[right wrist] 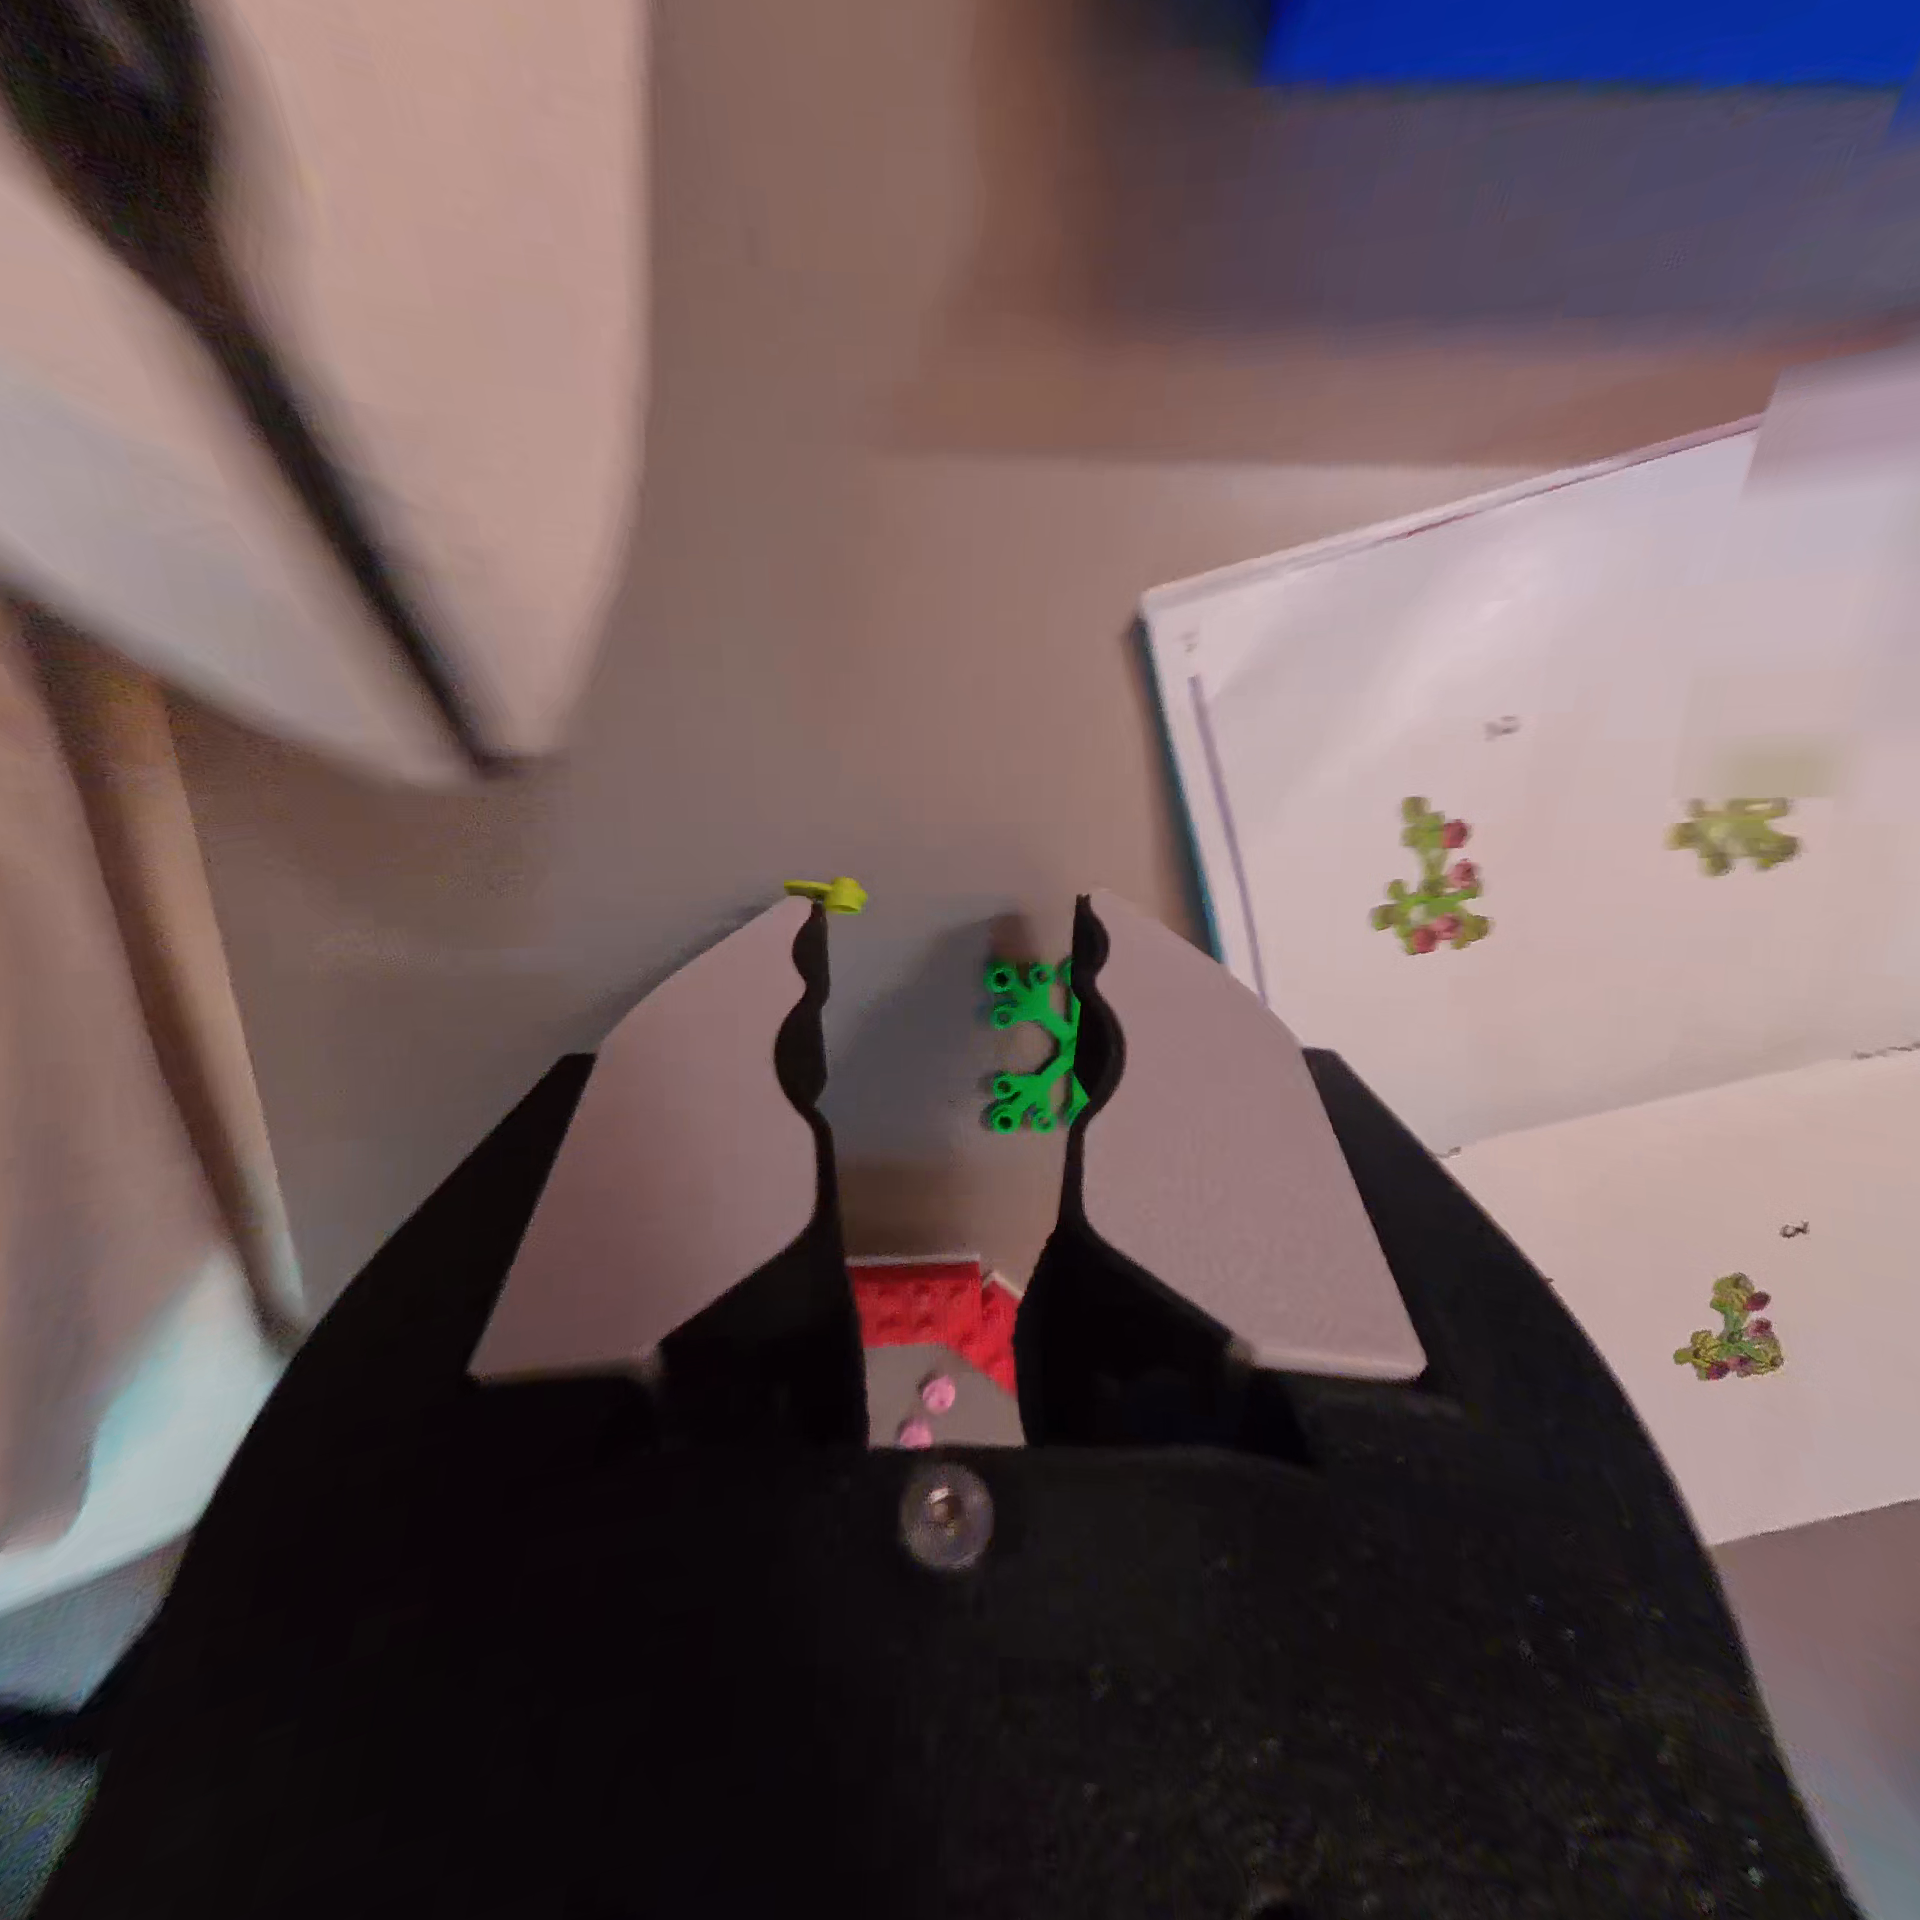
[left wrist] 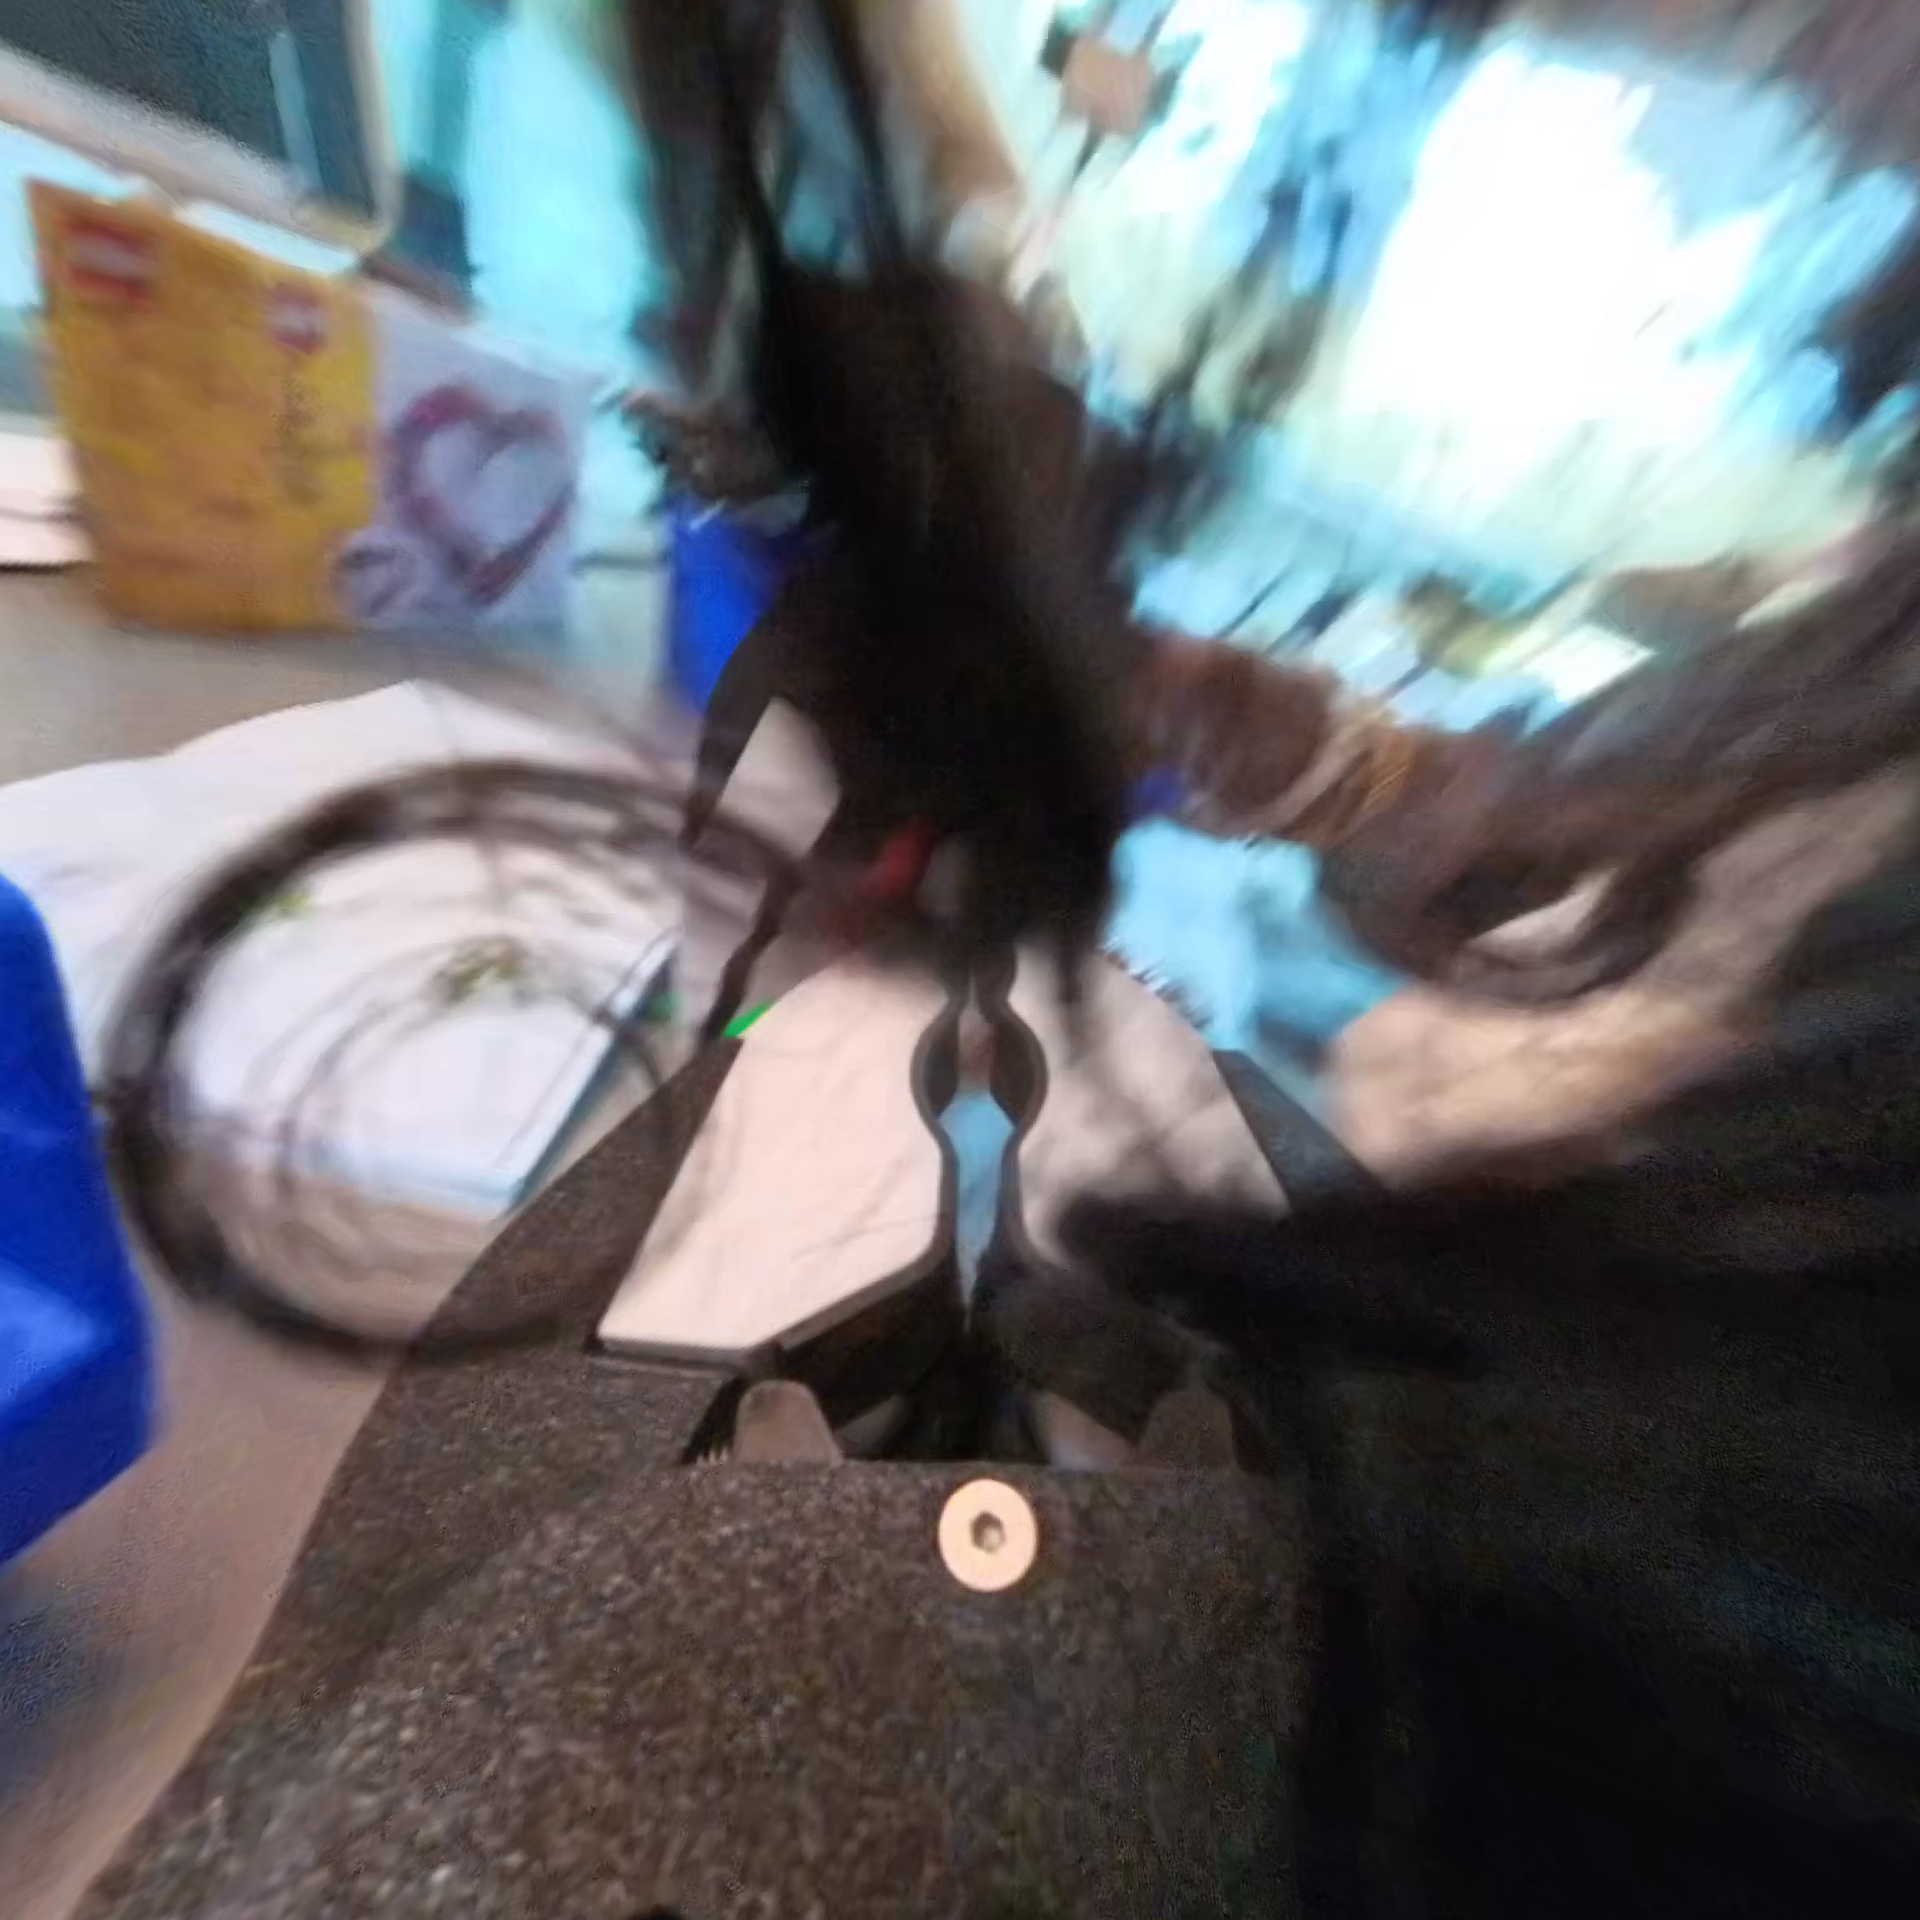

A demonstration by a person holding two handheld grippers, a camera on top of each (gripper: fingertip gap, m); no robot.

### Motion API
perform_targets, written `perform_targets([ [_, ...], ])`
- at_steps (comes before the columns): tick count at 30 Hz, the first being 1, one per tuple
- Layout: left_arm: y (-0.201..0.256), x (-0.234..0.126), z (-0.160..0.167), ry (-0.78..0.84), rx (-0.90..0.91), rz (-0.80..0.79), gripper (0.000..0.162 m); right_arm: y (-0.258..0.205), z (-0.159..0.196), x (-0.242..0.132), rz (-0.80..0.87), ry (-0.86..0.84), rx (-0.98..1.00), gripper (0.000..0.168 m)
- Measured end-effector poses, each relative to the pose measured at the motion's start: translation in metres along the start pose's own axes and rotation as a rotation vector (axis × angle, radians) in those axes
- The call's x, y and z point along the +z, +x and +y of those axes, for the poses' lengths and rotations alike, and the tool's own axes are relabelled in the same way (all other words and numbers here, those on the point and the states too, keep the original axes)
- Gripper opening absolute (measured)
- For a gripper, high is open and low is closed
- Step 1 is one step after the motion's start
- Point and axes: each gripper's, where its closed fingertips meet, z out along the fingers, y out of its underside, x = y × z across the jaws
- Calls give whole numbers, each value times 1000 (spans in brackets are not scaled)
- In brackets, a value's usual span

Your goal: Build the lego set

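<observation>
1. The green leaf piece (right wrist: 1029,1044) lies on the table (right wrist: 883,644), between the right gripper (right wrist: 951,935) fingers, touching the right finger.
2. The jaws stand wide apart, holding nothing.
3. Risk: closing off-centre could flick it away.
4. The left gripper (left wrist: 977,997), blurred, looks nearly closed; contents unclear.

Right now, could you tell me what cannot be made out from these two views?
- Left wrist view: motion blur smears the right gripper farther off; whether it is open is unclear there.
- Left wrist view: the left gripper looks shut; anything between its tips is too blurred to name.
- Right wrist view: a finger covers the green leaf piece's right side.
- Right wrist view: the red bricks and pink pieces show only between the fingers.
</observation>
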Motion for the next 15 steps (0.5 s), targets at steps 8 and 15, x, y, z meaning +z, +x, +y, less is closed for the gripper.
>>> perform_targets([
  [8,-14,13,33,-209,-31,-101,0,1,1,1,83,184,55,44],
  [15,-28,20,76,-514,30,-273,1,-7,2,-6,49,141,26,44],
])
